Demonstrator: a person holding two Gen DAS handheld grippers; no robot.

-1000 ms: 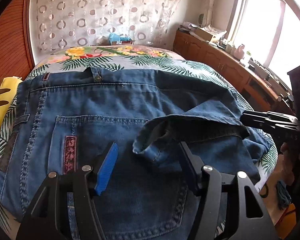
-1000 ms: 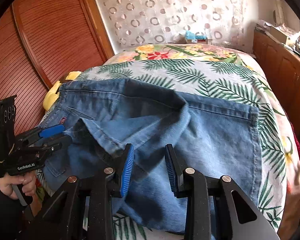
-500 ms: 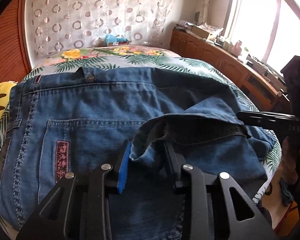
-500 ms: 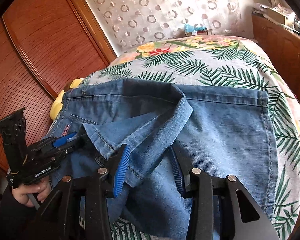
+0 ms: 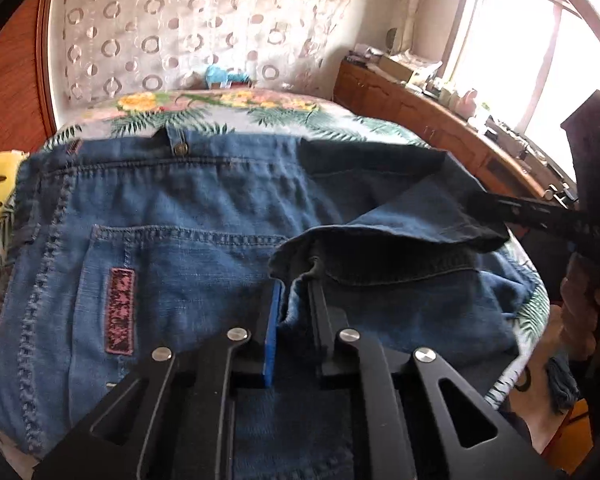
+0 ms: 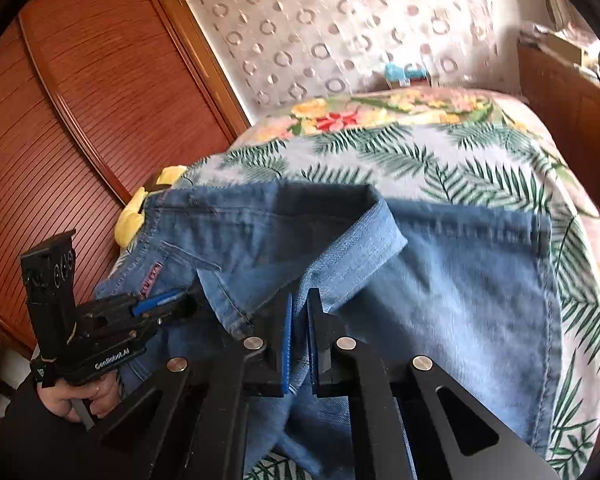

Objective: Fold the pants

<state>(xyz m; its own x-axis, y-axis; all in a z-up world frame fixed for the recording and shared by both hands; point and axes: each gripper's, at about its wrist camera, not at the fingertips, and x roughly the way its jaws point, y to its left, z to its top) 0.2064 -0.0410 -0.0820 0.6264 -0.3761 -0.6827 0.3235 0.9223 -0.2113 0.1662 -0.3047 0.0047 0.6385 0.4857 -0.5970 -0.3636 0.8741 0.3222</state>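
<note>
Left wrist view: left hand-held gripper [image 5: 294, 292] pinches the hem of the jeans [image 5: 204, 216] on the bed [image 6: 440, 152]; right hand-held gripper [image 6: 298, 304] pinches the hem further right.

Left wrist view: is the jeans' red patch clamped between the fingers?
No, the red patch lies flat left of the left gripper, which pinches a hem fold instead.

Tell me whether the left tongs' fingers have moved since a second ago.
Yes. The left tongs have closed inward from either side onto the turned-up hem of the jeans, which stay flat on the bed.
</note>
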